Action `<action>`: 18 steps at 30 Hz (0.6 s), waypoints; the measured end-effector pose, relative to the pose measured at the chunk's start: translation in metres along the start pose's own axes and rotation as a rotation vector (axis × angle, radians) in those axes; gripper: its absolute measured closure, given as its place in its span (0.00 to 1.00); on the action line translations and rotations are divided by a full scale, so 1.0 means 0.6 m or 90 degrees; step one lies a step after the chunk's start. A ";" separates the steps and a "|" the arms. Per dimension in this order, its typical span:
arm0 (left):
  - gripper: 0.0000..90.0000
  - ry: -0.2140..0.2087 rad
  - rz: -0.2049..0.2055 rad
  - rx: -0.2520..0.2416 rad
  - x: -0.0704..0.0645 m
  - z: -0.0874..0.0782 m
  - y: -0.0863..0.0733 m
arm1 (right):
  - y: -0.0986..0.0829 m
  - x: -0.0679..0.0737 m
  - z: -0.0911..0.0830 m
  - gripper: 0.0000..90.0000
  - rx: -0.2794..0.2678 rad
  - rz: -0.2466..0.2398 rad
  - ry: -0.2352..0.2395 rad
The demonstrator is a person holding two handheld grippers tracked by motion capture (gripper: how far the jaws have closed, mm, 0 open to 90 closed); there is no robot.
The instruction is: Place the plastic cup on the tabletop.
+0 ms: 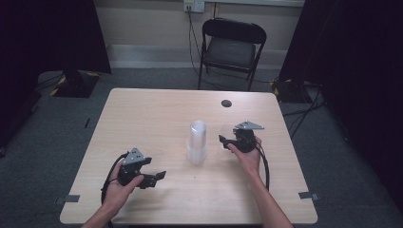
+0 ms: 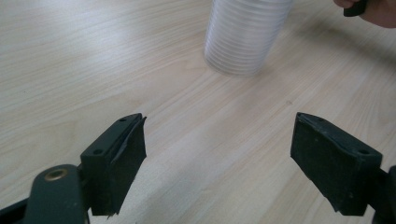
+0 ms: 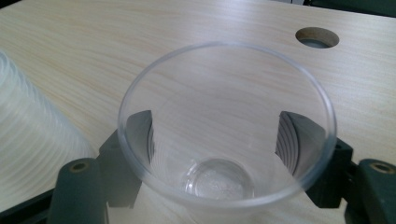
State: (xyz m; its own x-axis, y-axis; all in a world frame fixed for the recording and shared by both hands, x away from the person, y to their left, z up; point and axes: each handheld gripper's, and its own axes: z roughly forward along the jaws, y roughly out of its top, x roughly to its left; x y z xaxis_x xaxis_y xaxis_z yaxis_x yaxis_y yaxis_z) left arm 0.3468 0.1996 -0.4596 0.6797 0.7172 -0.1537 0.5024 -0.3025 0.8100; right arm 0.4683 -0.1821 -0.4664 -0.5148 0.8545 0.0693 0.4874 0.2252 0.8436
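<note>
Nearest us, our right gripper [image 3: 219, 154] clasps a clear cup [image 3: 226, 126] beside the cup stack [image 1: 196, 142] mid-table [image 1: 142, 123], our left gripper [image 2: 219, 158] gapes empty over bare wood, and we can read no writing anywhere.

Light wooden table [image 1: 142, 118] with rounded corners, set on grey carpet [image 1: 57, 142]. Round cable hole [image 1: 226, 103] near the far edge, to the right of the middle. Grey tape marks at the near left corner [image 1: 71, 198] and the near right corner [image 1: 309, 195]. Beyond the table, a black folding chair [image 1: 231, 47] facing it, in front of a pale wall. Wall socket [image 1: 194, 5] above the chair, with a dark cable [image 1: 192, 42] hanging from it. Dark curtains on the left [image 1: 47, 33] and right [image 1: 351, 57].
</note>
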 end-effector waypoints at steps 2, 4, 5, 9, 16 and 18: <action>0.20 0.001 -0.001 0.001 0.000 0.000 0.000 | -0.001 -0.001 0.000 0.28 0.000 0.003 0.002; 0.20 0.003 -0.001 0.001 0.000 0.001 0.000 | -0.004 -0.004 -0.001 0.25 -0.001 0.015 0.005; 0.20 0.002 -0.002 0.001 0.001 0.000 0.000 | -0.005 -0.004 0.000 0.24 0.002 0.018 0.007; 0.20 0.005 -0.003 0.001 0.002 0.000 -0.001 | -0.010 -0.005 0.002 0.19 0.018 0.022 0.016; 0.20 0.013 -0.005 -0.003 0.008 0.001 -0.002 | -0.015 -0.013 -0.006 0.19 0.019 0.031 0.013; 0.20 0.018 -0.008 -0.004 0.012 0.000 -0.002 | -0.016 -0.014 -0.010 0.18 0.021 0.033 0.016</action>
State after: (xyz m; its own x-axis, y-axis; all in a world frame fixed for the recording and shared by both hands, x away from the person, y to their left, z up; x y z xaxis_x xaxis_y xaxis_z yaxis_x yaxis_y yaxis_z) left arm 0.3510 0.2049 -0.4617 0.6574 0.7388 -0.1481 0.5074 -0.2888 0.8119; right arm 0.4639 -0.1944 -0.4718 -0.5053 0.8536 0.1266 0.5368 0.1960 0.8206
